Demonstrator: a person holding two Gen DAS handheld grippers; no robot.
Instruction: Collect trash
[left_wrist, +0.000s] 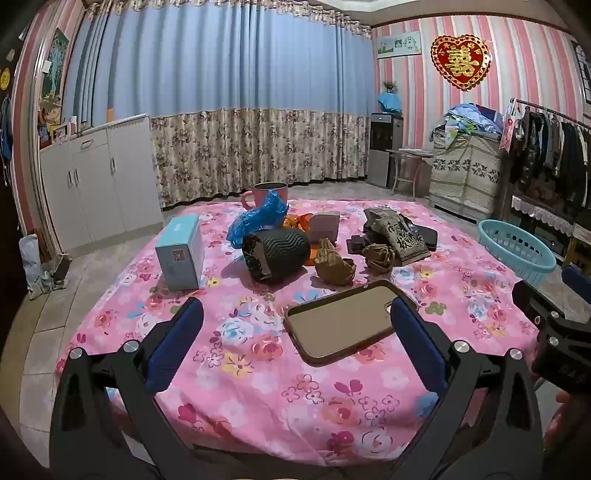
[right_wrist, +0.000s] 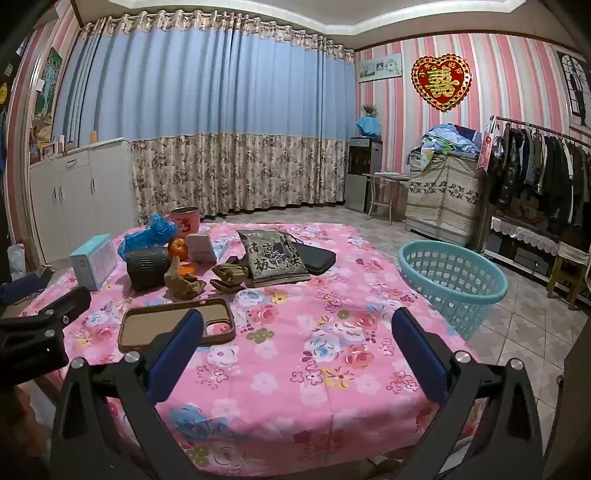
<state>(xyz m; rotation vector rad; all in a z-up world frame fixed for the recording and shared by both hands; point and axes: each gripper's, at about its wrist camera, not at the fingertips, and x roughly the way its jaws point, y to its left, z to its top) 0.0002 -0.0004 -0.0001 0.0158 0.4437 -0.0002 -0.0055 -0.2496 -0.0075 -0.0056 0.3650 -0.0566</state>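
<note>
On the pink floral table lie a crumpled blue plastic bag, brown crumpled wrappers, a printed empty food bag and a dark crushed cup. A turquoise basket stands beside the table at the right. My left gripper is open and empty above the near table. My right gripper is open and empty, nearer the basket.
A brown phone case lies near both grippers. A light blue box, a pink mug, an orange, a small pinkish box and a black pouch also sit on the table.
</note>
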